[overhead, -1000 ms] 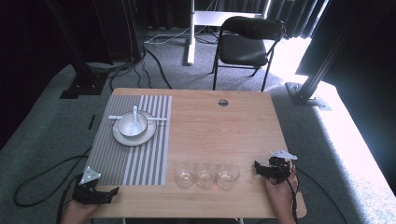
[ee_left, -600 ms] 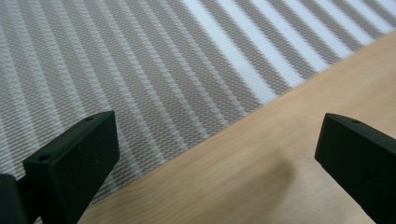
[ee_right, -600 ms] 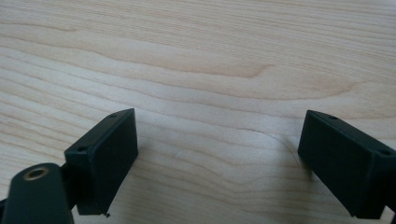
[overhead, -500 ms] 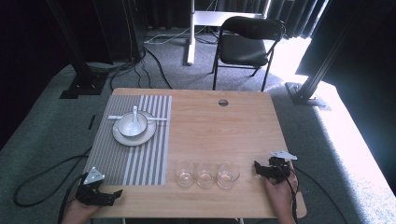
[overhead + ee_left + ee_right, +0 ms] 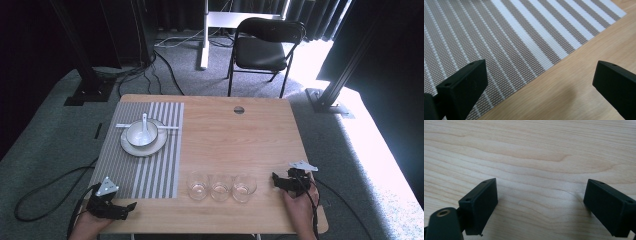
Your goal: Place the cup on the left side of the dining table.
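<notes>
Both tools rest low at the near edge of the surface [image 5: 240, 145], holding nothing. The right hand-held gripper [image 5: 278, 181] sits at the near right with its jaws spread wide over bare wood, pointing left toward the row of three glasses. The nearest of them, the right glass [image 5: 244, 187], stands just beside it, apart from the jaws. The left hand-held gripper [image 5: 126, 208] lies at the near left, jaws also spread, over the near corner of the striped placemat [image 5: 150, 165].

The step in hand looks like a reach for the right glass. To do it well, keep the right jaws as wide as they are and slide in level, so one jaw passes on the near side of the glass and the other on the far side. Close around the middle of the wall, not the rim. The middle glass [image 5: 220, 186] stands close against it, so approach squarely from the right to avoid nudging the row. Squeeze gently, since clear glass is slick.
</notes>
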A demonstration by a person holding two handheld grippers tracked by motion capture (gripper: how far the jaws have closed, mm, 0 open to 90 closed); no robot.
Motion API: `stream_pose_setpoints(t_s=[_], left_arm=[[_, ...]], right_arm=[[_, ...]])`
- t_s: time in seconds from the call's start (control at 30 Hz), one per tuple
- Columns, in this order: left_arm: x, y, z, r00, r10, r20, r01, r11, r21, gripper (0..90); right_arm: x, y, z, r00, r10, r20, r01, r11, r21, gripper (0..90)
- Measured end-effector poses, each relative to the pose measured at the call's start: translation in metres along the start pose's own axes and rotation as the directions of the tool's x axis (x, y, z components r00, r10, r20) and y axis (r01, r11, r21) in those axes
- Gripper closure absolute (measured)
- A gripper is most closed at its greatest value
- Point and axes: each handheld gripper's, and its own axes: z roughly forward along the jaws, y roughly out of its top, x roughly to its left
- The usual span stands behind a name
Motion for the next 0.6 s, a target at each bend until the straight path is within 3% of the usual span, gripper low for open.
stream_pose_setpoints(t_s=[0.6], left_arm=[[-0.017, 0.023, -0.001, 0.9950, 0.071, 0.070, -0.069, 0.9970, -0.034, 0.2]], right_arm=[[0.000, 0.000, 0.000, 1.0000, 0.000, 0.000, 0.000, 1.000, 0.000, 11.4]])
